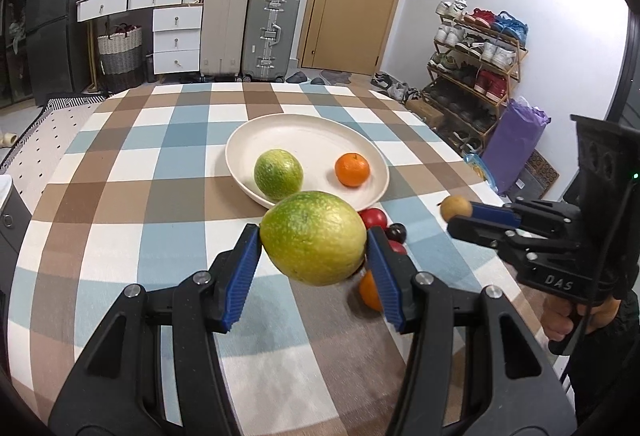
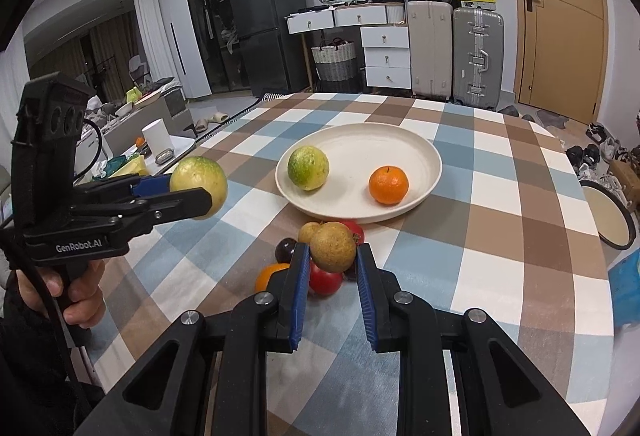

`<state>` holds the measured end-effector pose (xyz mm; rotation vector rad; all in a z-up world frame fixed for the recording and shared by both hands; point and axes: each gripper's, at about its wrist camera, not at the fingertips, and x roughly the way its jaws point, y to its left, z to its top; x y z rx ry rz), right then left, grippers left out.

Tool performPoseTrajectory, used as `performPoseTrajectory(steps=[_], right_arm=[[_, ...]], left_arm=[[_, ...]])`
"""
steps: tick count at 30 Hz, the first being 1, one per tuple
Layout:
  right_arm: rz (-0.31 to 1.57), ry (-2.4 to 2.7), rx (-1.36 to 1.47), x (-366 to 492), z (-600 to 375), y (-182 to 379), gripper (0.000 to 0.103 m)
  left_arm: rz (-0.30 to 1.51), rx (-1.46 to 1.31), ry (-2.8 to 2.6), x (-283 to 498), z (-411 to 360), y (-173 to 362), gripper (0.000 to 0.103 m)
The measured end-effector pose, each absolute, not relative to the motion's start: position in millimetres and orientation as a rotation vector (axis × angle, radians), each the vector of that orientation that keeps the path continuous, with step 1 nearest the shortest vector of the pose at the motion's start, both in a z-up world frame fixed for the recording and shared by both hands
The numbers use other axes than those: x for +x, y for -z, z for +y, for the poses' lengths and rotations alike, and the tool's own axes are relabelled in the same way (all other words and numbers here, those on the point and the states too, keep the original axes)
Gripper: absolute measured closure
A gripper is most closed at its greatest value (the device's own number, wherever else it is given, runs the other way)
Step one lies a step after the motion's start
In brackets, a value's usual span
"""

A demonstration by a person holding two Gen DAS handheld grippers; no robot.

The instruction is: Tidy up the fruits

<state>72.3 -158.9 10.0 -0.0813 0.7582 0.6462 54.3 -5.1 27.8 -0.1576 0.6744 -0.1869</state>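
My left gripper (image 1: 314,238) is shut on a large green-yellow citrus (image 1: 314,238) and holds it above the table, short of the cream plate (image 1: 248,140); it also shows in the right wrist view (image 2: 200,186). My right gripper (image 2: 333,248) is shut on a small brown pear (image 2: 333,246), which also shows in the left wrist view (image 1: 456,208). The plate (image 2: 420,148) holds a green citrus (image 2: 308,168) and a tangerine (image 2: 388,185). A pile of loose fruit lies below: a red fruit (image 2: 325,281), an orange (image 2: 266,274), a dark plum (image 2: 285,250).
The checked tablecloth (image 2: 500,236) covers the table. A round dark-rimmed object (image 2: 608,216) stands off the table's right edge. Suitcases, drawers and a shoe rack (image 1: 476,68) stand beyond the table.
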Motion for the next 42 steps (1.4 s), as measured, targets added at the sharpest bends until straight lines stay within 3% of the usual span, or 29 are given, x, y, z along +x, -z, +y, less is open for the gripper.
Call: performPoseTrajectory(steps=[42], right_arm=[[0.82, -0.617, -0.035, 170.5, -127.5, 20.0, 0.079]], left_arm=[[0.77, -0.155, 0.191, 193.8, 9.8, 22.6, 0.052]])
